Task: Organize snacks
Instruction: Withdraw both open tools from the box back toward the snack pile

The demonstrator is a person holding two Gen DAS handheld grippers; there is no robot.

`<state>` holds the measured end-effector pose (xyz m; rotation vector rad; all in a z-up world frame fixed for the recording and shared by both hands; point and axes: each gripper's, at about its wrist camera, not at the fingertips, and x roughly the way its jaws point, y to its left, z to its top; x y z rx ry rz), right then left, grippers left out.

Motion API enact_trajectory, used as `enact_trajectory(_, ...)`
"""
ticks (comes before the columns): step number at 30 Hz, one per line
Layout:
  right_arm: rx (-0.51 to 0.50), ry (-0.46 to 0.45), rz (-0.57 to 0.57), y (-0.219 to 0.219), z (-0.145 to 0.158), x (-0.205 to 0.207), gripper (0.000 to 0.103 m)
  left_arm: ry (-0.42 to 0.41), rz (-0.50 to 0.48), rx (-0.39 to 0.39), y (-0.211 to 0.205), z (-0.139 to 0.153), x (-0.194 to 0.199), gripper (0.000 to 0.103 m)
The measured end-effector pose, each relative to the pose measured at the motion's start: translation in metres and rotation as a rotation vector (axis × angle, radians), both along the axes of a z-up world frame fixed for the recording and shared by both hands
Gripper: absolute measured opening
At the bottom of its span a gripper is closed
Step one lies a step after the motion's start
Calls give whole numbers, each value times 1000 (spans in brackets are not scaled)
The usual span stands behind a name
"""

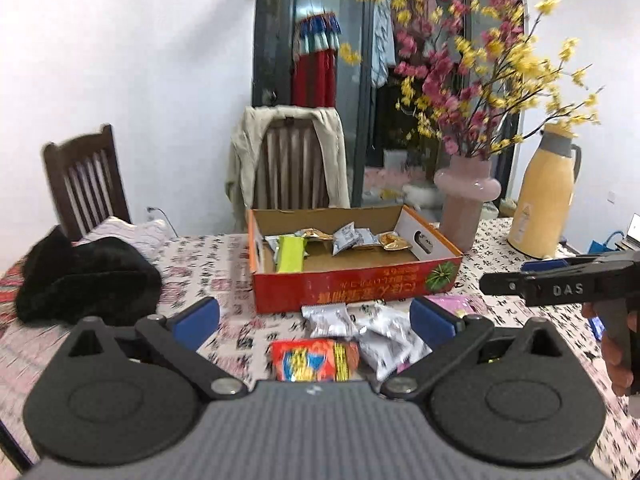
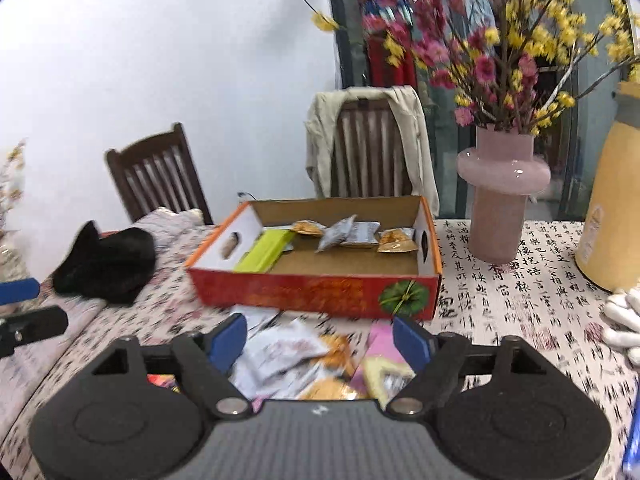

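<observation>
My left gripper [image 1: 314, 316] hangs over the near edge of the table [image 1: 200, 256] with its jaws spread wide and nothing between the blue pads [image 1: 198, 314]; they touch nothing. Under that gap lie loose snacks: a red packet with yellow print [image 1: 314, 360] closest to me, and silver packets [image 1: 376, 334] just to its right, all in front of the box. The orange cardboard box [image 1: 352, 284] sits open-topped in the middle of the table, and inside it I see a lime-green packet [image 1: 290, 254] at the left end, then gold and silver packets [image 1: 354, 238] along the back wall. The box front carries yellow characters printed upside down from where I look; they are too blurred for me to read. Further right, my right gripper [image 2: 320, 342] is also open, a little less wide, its pads clear of everything and holding nothing, with a white packet [image 2: 280, 354] and a pink packet [image 2: 380, 354] lying on the table below it. From the left wrist view I see that gripper's black body side-on, marked "DAS" [image 1: 568, 290], with a hand [image 1: 618, 354] on its grip. The cloth carries black calligraphy, clearest beside the pink vase [image 2: 502, 196] of red and yellow blossoms, though I cannot make it out reliably. A yellow flask [image 1: 546, 196] stands at the far right.
</observation>
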<state>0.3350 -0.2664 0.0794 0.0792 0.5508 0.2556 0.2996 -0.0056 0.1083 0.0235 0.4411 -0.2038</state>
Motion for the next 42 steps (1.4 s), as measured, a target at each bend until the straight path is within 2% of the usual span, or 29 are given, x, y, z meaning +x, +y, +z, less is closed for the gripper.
enact_trajectory(5, 12, -41, 51, 6, -7, -71, 87, -81, 43, -6, 12, -12, -80, 103)
enact_trajectory(10, -19, -108, 47, 18, -19, -137, 90, -137, 94, -37, 24, -26, -139, 103)
enact_trajectory(16, -68, -163, 18, 33, -38, -204, 93, -218, 127, -28, 36, -49, -192, 103)
enact_trajectory(22, -101, -213, -33, 40, -61, -256, 95, -250, 123, -4, 43, -74, -233, 103)
enact_trajectory(29, -109, -196, -50, 39, -84, -286, 95, -215, 102, 13, 43, -89, -254, 103)
enact_trajectory(33, -101, -185, -67, 30, -91, -295, 95, -175, 81, 23, 40, -97, -253, 103)
enact_trajectory(42, -85, -162, -116, 12, -100, -282, 95, -102, 37, 35, 26, -107, -230, 103)
